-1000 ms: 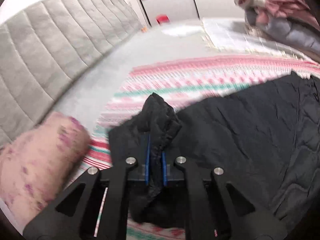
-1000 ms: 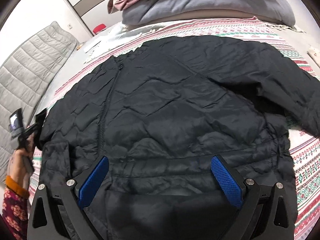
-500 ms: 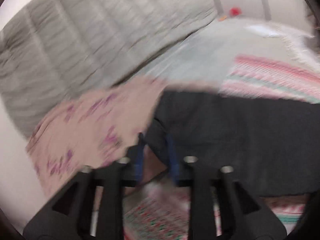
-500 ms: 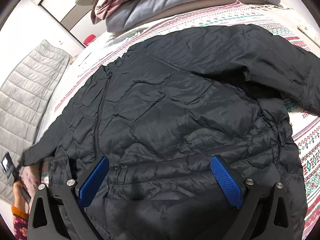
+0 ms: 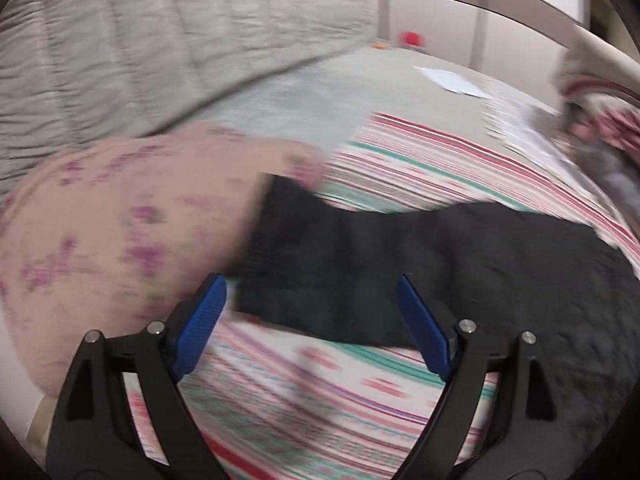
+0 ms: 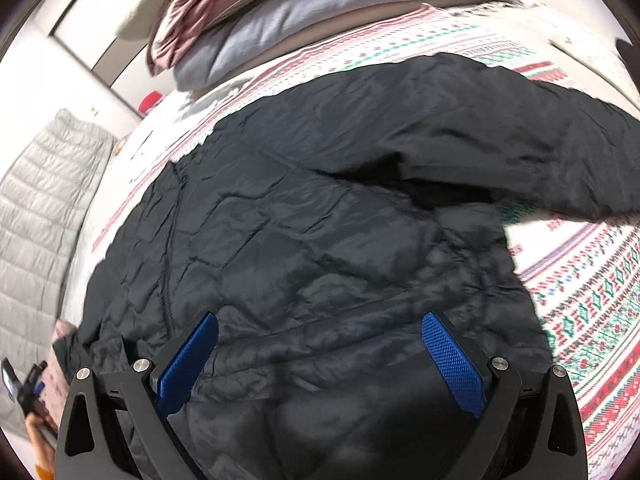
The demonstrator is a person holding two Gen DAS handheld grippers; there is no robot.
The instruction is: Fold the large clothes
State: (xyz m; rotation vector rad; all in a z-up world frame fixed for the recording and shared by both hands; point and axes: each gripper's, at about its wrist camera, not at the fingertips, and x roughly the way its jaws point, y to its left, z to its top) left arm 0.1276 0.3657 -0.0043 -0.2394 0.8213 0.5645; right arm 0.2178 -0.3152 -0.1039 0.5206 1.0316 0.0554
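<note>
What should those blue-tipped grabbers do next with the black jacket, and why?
Probably draw the left gripper back off the sleeve. Its jaws are opening, and the sleeve lies flat on the patterned blanket, its cuff against a pink floral pillow, with no pad pressing it. The right gripper hovers open above the black jacket, whose other sleeve is spread out too.

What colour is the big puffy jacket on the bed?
The jacket is black, with quilted stitching. It shows best in the right wrist view.
</note>
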